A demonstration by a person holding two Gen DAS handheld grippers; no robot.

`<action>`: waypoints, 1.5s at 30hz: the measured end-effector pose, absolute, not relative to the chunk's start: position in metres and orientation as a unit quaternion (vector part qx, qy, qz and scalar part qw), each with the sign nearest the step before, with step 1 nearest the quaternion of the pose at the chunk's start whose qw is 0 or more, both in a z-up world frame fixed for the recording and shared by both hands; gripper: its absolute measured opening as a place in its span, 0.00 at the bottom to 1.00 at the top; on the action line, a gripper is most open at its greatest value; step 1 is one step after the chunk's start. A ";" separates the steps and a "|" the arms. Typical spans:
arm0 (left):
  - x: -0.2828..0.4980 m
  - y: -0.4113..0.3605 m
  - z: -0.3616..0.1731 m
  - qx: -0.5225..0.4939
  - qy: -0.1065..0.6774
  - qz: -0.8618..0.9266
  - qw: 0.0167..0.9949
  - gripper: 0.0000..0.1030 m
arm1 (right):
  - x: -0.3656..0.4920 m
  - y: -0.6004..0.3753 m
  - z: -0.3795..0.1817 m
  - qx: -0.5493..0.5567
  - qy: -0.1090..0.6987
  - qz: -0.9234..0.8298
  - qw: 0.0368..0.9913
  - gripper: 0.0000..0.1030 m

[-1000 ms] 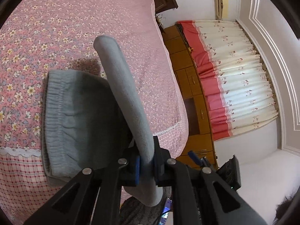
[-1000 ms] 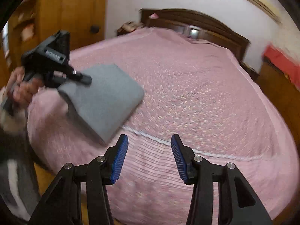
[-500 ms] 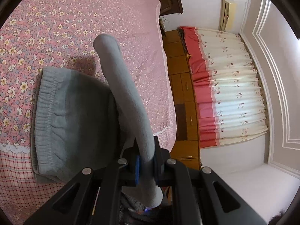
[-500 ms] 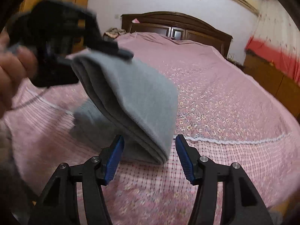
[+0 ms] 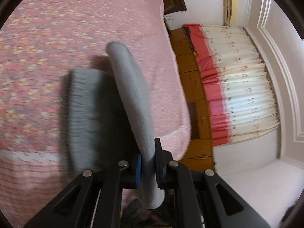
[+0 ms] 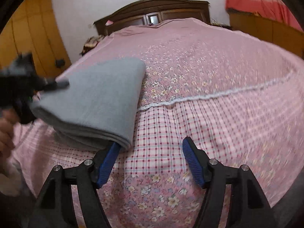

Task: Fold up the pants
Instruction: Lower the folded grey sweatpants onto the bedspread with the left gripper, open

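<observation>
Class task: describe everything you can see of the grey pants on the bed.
The grey pants look like soft fleece, folded into a thick stack of several layers. The ribbed elastic waistband lies on the pink floral bedspread. The left gripper is shut on the raised top fold; a corner overlaps one right gripper finger.

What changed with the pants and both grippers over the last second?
The folded grey pants came down toward the bed, and the right gripper closed in beside them, its jaws just opening wider with nothing between. The left gripper stayed clamped on the fold.
</observation>
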State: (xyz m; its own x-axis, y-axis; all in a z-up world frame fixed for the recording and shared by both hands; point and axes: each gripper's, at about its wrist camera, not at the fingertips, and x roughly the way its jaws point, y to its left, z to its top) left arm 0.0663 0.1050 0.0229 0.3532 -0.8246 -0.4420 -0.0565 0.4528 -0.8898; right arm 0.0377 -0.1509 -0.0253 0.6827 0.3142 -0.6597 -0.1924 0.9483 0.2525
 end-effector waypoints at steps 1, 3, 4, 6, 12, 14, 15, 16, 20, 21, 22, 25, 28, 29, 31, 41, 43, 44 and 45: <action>0.065 0.109 0.016 -0.437 0.498 -0.270 0.699 0.09 | 0.036 -0.151 -0.026 0.087 0.372 0.134 0.914 0.68; 0.065 0.116 0.000 -0.428 0.502 -0.258 0.706 0.10 | 0.030 -0.148 -0.028 0.089 0.366 0.121 0.918 0.69; 0.065 0.120 -0.006 -0.429 0.500 -0.258 0.707 0.10 | 0.027 -0.144 -0.029 0.086 0.364 0.115 0.920 0.70; 0.060 0.121 -0.011 -0.434 0.492 -0.264 0.707 0.11 | 0.024 -0.137 -0.033 0.071 0.359 0.106 0.925 0.71; 0.023 0.131 0.011 -0.398 0.456 -0.209 0.768 0.19 | 0.021 -0.129 -0.036 0.054 0.351 0.102 0.929 0.71; 0.006 0.128 0.027 -0.377 0.443 -0.195 0.789 0.27 | 0.017 -0.123 -0.035 0.045 0.349 0.096 0.931 0.71; -0.002 0.123 0.032 -0.368 0.441 -0.199 0.794 0.33 | 0.015 -0.120 -0.034 0.042 0.345 0.095 0.933 0.71; -0.007 0.118 0.036 -0.363 0.442 -0.204 0.795 0.33 | 0.014 -0.118 -0.033 0.045 0.341 0.100 0.934 0.71; -0.013 0.101 0.034 -0.359 0.464 -0.207 0.783 0.54 | 0.013 -0.113 -0.034 0.049 0.343 0.106 0.932 0.71; -0.013 0.097 0.033 -0.360 0.470 -0.206 0.779 0.54 | 0.013 -0.113 -0.034 0.048 0.342 0.107 0.932 0.71; -0.013 0.095 0.032 -0.359 0.469 -0.205 0.780 0.54 | 0.017 -0.113 -0.033 0.048 0.341 0.109 0.932 0.71; -0.016 0.091 0.037 -0.350 0.470 -0.196 0.786 0.48 | 0.013 -0.115 -0.036 0.047 0.341 0.109 0.933 0.71; -0.011 0.094 0.036 -0.354 0.478 -0.195 0.780 0.48 | 0.012 -0.113 -0.037 0.045 0.341 0.108 0.933 0.71; -0.014 0.096 0.036 -0.352 0.479 -0.195 0.780 0.48 | 0.009 -0.114 -0.039 0.045 0.341 0.108 0.933 0.71; -0.013 0.097 0.035 -0.343 0.482 -0.196 0.782 0.48 | 0.007 -0.116 -0.041 0.043 0.341 0.110 0.933 0.71; 0.078 0.100 0.034 -0.318 0.524 -0.200 0.764 0.48 | 0.003 -0.111 -0.040 0.030 0.339 0.111 0.934 0.71; 0.093 0.100 0.027 -0.325 0.530 -0.193 0.759 0.47 | 0.000 -0.109 -0.039 0.027 0.336 0.111 0.935 0.71; 0.097 0.100 0.024 -0.333 0.529 -0.191 0.757 0.41 | -0.001 -0.108 -0.038 0.027 0.334 0.112 0.935 0.71; 0.096 0.102 0.024 -0.341 0.524 -0.189 0.757 0.26 | -0.002 -0.108 -0.038 0.029 0.331 0.113 0.936 0.71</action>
